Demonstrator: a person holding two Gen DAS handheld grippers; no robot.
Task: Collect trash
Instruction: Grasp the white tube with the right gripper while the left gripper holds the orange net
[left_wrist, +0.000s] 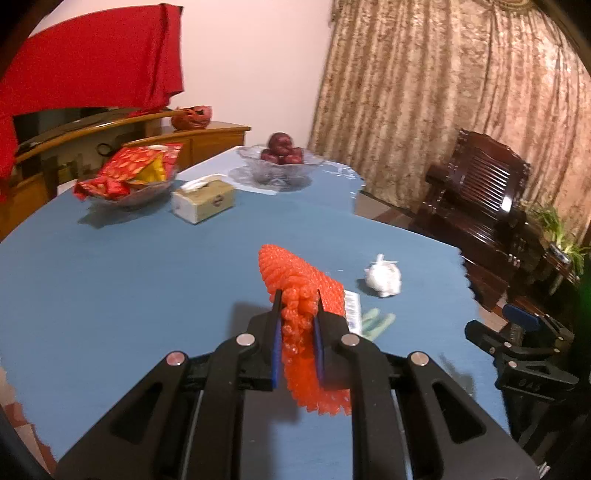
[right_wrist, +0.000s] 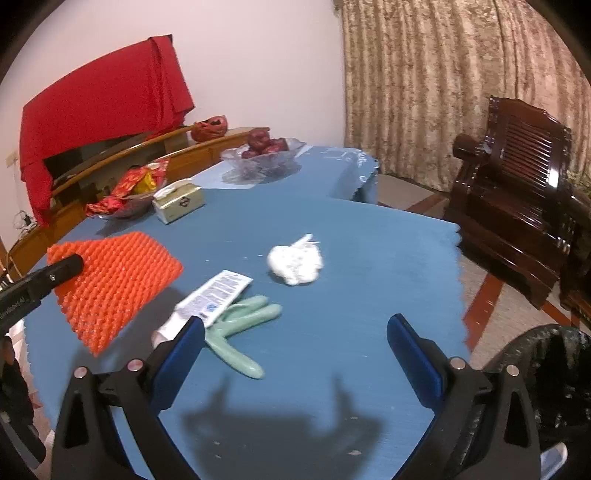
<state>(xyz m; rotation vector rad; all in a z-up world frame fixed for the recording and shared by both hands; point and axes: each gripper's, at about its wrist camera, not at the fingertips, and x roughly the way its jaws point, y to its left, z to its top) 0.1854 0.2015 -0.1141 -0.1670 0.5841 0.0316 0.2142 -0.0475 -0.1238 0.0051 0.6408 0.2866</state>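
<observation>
Netting pinched in our left tongs (left_wrist: 297, 295), clear of the blue table (left_wrist: 129, 277).
Our right tongs (right_wrist: 295, 328) gape wide, empty; tube (right_wrist: 212, 299), green glove (right_wrist: 240, 325) and tissue wad (right_wrist: 295, 262) lie just ahead.

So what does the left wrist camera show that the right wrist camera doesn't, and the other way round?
Only the left wrist view shows the left gripper from behind, both pads squeezing the orange foam net, and a green plant by the chair.

Only the right wrist view shows the right gripper wide open and empty, the whole squeezed tube, the full green peel, and a dark bin at the table's edge.

Both show the blue table, white crumpled tissue, tissue box, apple bowl, snack bowl and curtain.
</observation>
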